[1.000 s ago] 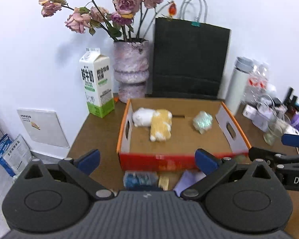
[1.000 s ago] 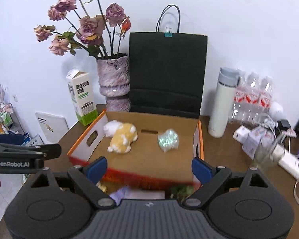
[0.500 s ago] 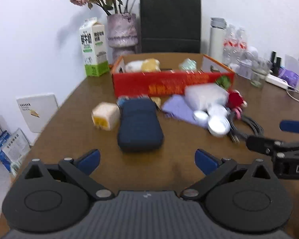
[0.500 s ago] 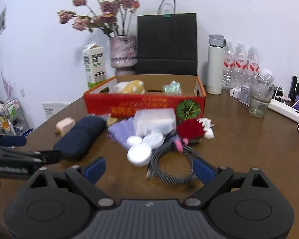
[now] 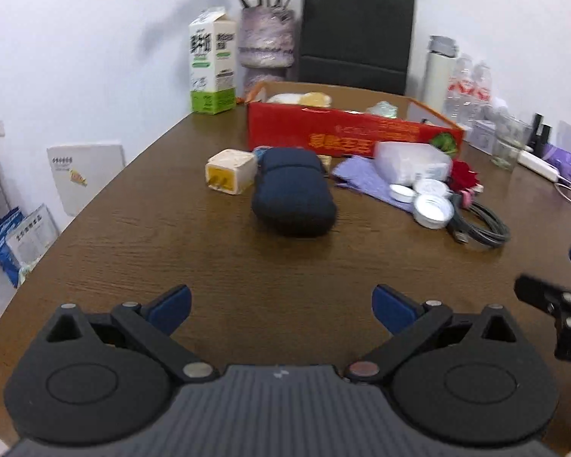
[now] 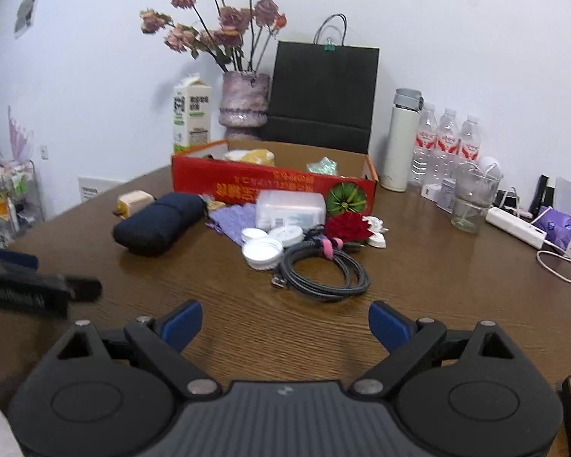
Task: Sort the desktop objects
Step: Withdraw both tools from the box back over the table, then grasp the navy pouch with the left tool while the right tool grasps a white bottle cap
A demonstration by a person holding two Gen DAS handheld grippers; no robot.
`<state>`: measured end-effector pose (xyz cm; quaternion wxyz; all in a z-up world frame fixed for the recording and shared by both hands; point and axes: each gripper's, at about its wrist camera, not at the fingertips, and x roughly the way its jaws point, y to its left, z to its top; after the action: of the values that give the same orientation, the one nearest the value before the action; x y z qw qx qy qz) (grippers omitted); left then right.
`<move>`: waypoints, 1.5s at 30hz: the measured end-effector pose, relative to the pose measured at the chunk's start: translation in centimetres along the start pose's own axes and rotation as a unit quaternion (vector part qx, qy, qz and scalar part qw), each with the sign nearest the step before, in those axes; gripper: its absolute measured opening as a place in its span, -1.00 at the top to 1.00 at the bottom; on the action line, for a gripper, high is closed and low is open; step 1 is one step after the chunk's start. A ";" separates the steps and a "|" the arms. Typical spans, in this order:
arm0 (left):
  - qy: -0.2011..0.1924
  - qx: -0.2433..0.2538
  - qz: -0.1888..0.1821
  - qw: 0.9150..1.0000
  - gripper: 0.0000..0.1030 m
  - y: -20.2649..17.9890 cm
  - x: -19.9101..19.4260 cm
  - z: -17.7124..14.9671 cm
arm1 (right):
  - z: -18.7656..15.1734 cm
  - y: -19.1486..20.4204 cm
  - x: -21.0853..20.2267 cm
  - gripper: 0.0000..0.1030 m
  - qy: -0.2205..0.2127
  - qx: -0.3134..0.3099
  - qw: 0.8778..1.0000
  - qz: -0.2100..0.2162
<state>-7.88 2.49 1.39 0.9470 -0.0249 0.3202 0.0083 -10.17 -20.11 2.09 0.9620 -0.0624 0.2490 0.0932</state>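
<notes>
Blue-padded left gripper (image 5: 281,306), right gripper (image 6: 285,321) angled down over table (image 5: 217,266); fingers spread, empty.

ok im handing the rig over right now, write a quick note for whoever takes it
Left gripper: open, empty, above the bare table short of the pile.
Right gripper: open, empty, facing the coiled cable.
Red box at the back holds a white and yellow soft item and a shiny greenish wad.
Still loose in front of it: navy pouch, cream plug, purple cloth, clear plastic case, round tins, red rose, cable.
Left: sort these; neither gripper has picked anything.
</notes>
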 end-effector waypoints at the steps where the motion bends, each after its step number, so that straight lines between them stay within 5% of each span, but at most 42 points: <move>1: 0.003 -0.003 0.002 1.000 -1.00 0.1 0.4 0.2 | 0.1 0.0 0.5 -0.76 0.007 -0.001 1.000 -0.004; 9: -0.008 0.014 -0.007 1.000 -1.00 -0.4 3.5 3.6 | 1.1 0.2 3.3 -0.56 0.013 -0.005 1.000 0.018; 11: -0.016 0.022 -0.007 1.000 -1.00 -0.7 4.4 4.4 | 1.7 0.5 4.1 -0.24 0.014 -0.014 0.999 0.027; 13: -0.020 0.033 -0.008 0.999 -1.00 -1.2 5.7 5.5 | 2.3 0.8 5.1 -0.12 0.015 -0.019 0.999 0.035; 19: -0.003 0.057 -0.016 0.998 -1.00 -2.1 9.1 7.2 | 4.5 1.3 7.9 -0.12 -0.006 -0.033 0.998 0.060; 24: 0.013 0.052 -0.023 0.998 -1.00 -2.1 11.1 7.8 | 5.3 1.7 11.0 -0.11 0.022 -0.039 0.997 0.067; 26: 0.017 0.049 -0.023 0.998 -0.92 -2.0 11.6 8.0 | 5.3 1.6 11.9 -0.02 0.034 -0.040 0.996 0.065; 30: 0.038 0.037 -0.020 0.998 -0.41 -1.6 12.6 8.1 | 5.2 1.7 12.7 0.23 0.045 -0.047 0.995 0.070; 45: 0.053 0.033 -0.037 0.997 -0.33 -1.6 4.3 2.7 | 3.1 1.7 7.5 0.24 0.058 -0.045 0.995 0.073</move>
<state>-2.80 1.02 1.03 0.9288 -0.0064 0.3686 -0.0388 -2.63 -16.86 1.00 0.9328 -0.0931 0.3037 0.1702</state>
